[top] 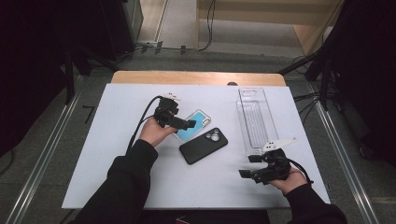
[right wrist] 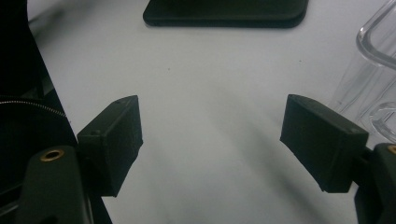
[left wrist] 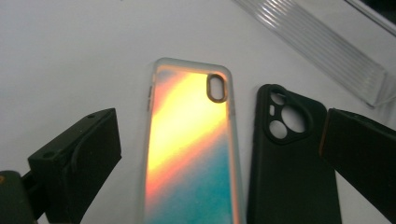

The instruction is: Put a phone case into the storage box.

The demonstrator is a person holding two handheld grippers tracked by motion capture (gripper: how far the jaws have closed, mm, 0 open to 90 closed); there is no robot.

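A translucent phone case with an iridescent blue-and-orange back lies flat near the middle of the white table. Right beside it lies a black phone case with a round camera cut-out. My left gripper hovers over the iridescent case and is open; its jaws stand wide on either side of the case, with neither pad pressing on it. My right gripper rests low at the table's front right, also open, with bare table between its jaws. The black case's edge lies ahead of it.
A long clear ribbed plastic tray lies lengthwise at the right of the table, its near end beside the right gripper. The table's wooden far edge meets a grey floor with cables and dark stands around.
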